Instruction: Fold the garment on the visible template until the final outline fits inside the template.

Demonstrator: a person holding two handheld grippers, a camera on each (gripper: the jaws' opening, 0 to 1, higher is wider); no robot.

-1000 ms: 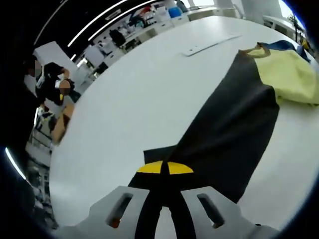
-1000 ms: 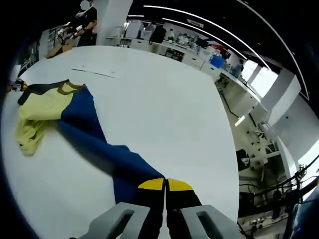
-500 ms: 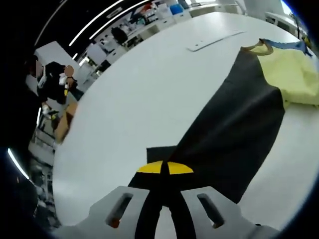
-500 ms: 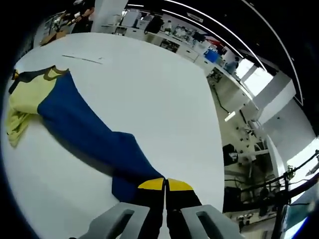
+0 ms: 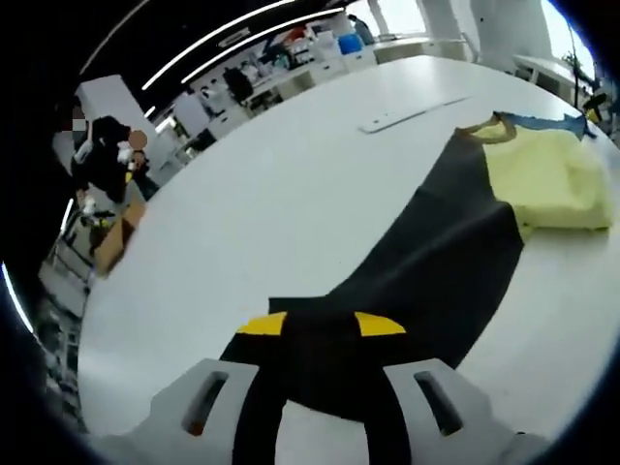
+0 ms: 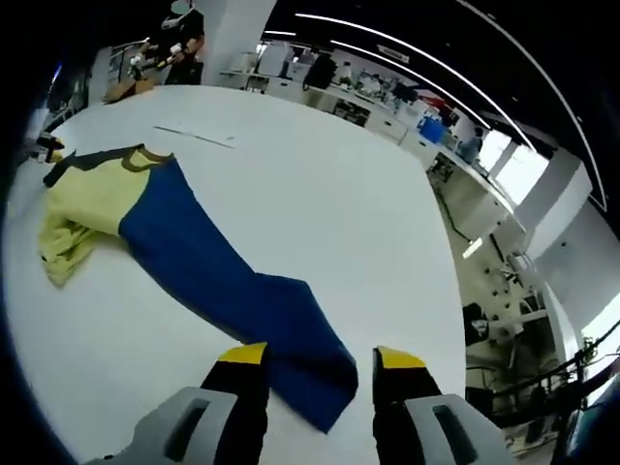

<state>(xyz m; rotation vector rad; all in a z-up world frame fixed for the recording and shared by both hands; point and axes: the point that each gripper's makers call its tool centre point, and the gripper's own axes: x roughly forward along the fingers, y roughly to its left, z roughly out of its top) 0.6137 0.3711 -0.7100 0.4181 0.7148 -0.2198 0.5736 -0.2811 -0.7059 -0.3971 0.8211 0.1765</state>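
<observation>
Both my claws, left (image 5: 310, 325) and right (image 6: 320, 356), stand spread and empty over the white worktop (image 6: 320, 194), the black, blue and yellow cloth garment (image 6: 194, 262) stretching lengthwise away (yellow end farthest).

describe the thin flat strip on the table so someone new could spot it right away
Start at the big white table and find the garment lying on it. Just beyond its yellow collar end lies the pale strip, alone on bare tabletop. It is long, narrow and flat, unlike the rumpled cloth.
</observation>
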